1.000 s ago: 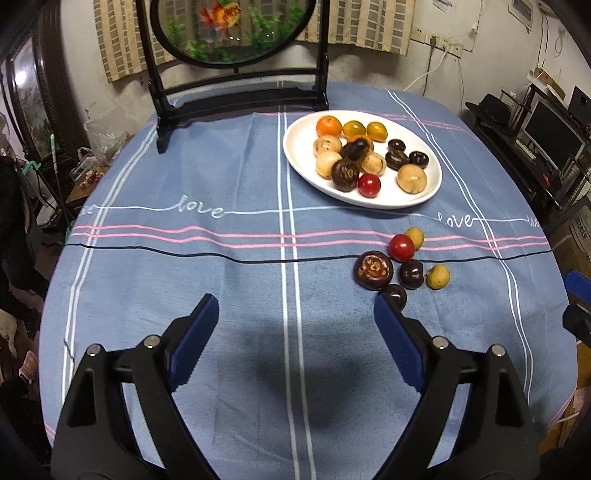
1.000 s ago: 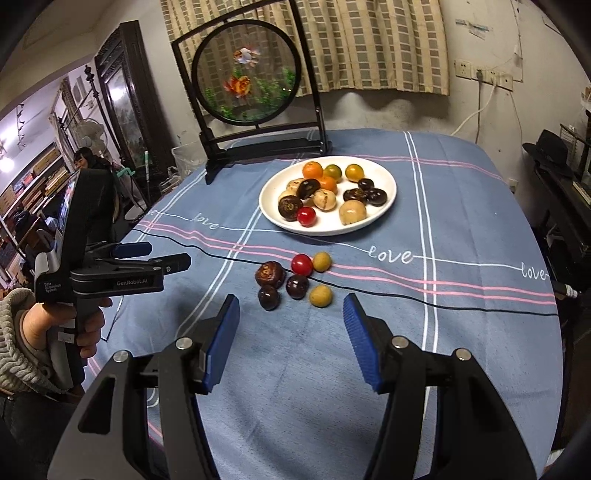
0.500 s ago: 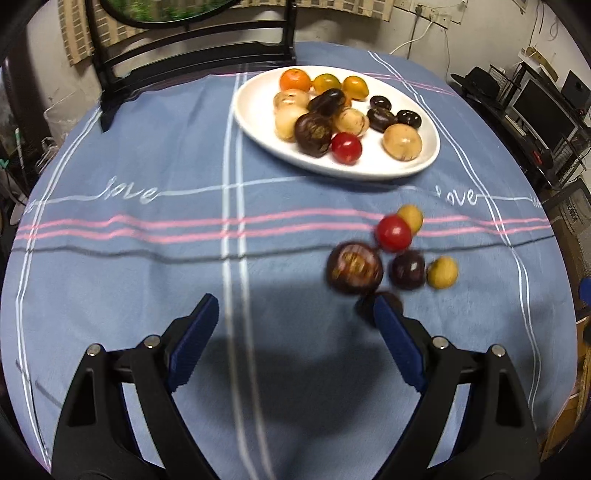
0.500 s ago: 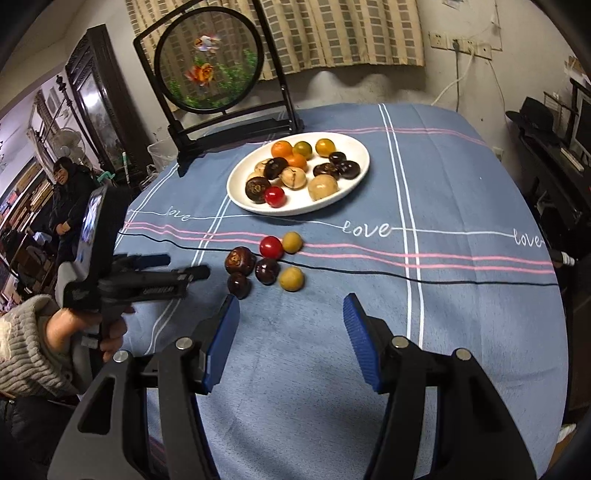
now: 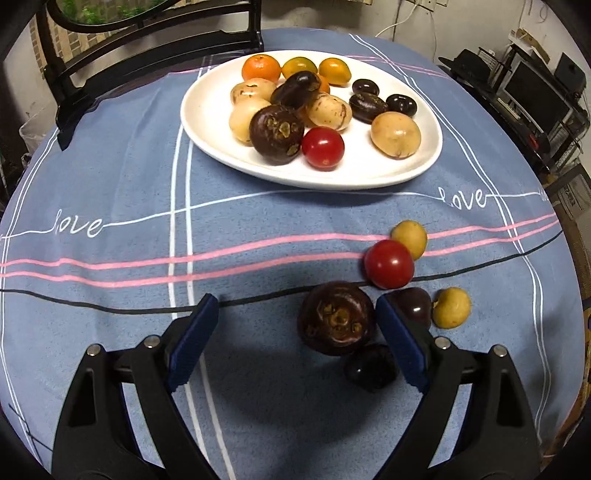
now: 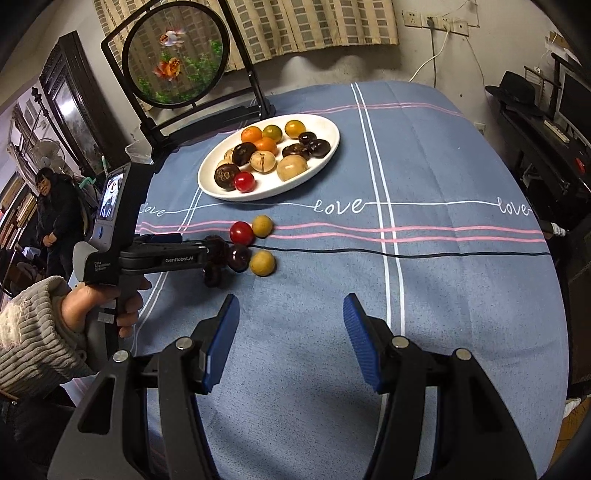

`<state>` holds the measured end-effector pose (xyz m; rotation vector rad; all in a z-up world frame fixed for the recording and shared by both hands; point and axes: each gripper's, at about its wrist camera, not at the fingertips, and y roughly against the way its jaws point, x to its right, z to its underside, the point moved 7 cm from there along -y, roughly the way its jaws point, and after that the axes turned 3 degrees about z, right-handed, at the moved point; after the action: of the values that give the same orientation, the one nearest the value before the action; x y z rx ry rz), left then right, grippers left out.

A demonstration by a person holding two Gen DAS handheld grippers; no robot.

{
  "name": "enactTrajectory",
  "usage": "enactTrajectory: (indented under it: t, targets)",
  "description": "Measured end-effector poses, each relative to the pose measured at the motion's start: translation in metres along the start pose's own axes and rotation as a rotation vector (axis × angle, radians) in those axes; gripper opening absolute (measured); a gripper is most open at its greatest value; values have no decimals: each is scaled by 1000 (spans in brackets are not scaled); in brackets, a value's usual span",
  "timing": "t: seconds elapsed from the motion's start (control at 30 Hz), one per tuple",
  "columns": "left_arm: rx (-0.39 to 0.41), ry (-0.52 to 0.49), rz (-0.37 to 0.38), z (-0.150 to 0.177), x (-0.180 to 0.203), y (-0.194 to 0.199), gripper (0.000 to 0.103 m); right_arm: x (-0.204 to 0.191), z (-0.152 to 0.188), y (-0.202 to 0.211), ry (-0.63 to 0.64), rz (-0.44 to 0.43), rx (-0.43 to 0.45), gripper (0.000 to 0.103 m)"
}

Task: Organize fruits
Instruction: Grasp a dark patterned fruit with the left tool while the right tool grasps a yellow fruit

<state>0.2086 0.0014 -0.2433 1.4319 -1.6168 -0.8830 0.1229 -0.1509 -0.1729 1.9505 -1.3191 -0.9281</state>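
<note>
Hidden or cut off:
- large dark fruit (image 6: 218,252), centre left of the right wrist view: mostly covered by the left gripper (image 6: 207,254)
- small dark fruit (image 5: 413,306), lower right of the left wrist view: partly behind a blue pad
- round screen (image 5: 110,14): cropped by the top edge

Glossy white plate (image 5: 207,122), matt woven tablecloth (image 5: 110,177)

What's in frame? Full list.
tablecloth: one, blue, over table
plate: one, white, far centre
plated fruit: about fourteen, mixed colours, on plate
large dark fruit: one, brown-black, on cloth
red fruit: one, red, before plate
yellow fruit: two, yellow, cloth, right of cluster
small dark fruit: two, near-black, beside large one
fish screen: one, round, black stand, behind plate
left gripper: open, blue pads, at loose fruit
right gripper: open, blue pads, over bare cloth
</note>
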Motion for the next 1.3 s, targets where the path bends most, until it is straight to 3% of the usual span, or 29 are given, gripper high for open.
enactTrajectory:
  t: [0.33, 0.5, 0.6, 0.7, 0.83, 0.9, 1.03, 1.23, 1.3]
  targets:
    - [-1, 114, -77, 20, -61, 12, 87, -2, -1, -2, 7, -16, 0, 59]
    - [22, 138, -57, 14, -66, 16, 85, -6, -1, -1, 21, -22, 0, 59]
    - [21, 127, -40, 8, -60, 13, 76, -6, -1, 1, 22, -19, 6, 59]
    - [5, 126, -8, 10, -54, 8, 58, -6, -1, 2, 17, -14, 7, 59]
    - [6, 115, 2, 9, -54, 6, 52, -6, 0, 2, 15, -12, 7, 59]
    - [14, 106, 13, 10, -52, 6, 44, -6, 0, 2, 15, -13, 6, 59]
    - [43, 106, 3, 16, -51, 18, 44, -12, -4, -4, 52, -29, 16, 59]
    - [70, 123, -13, 37, -56, 59, 44, -36, -18, -51, 190, -67, -6, 58]
    - [72, 147, -24, 49, -60, 73, 44, -43, -18, -69, 221, -85, -23, 47]
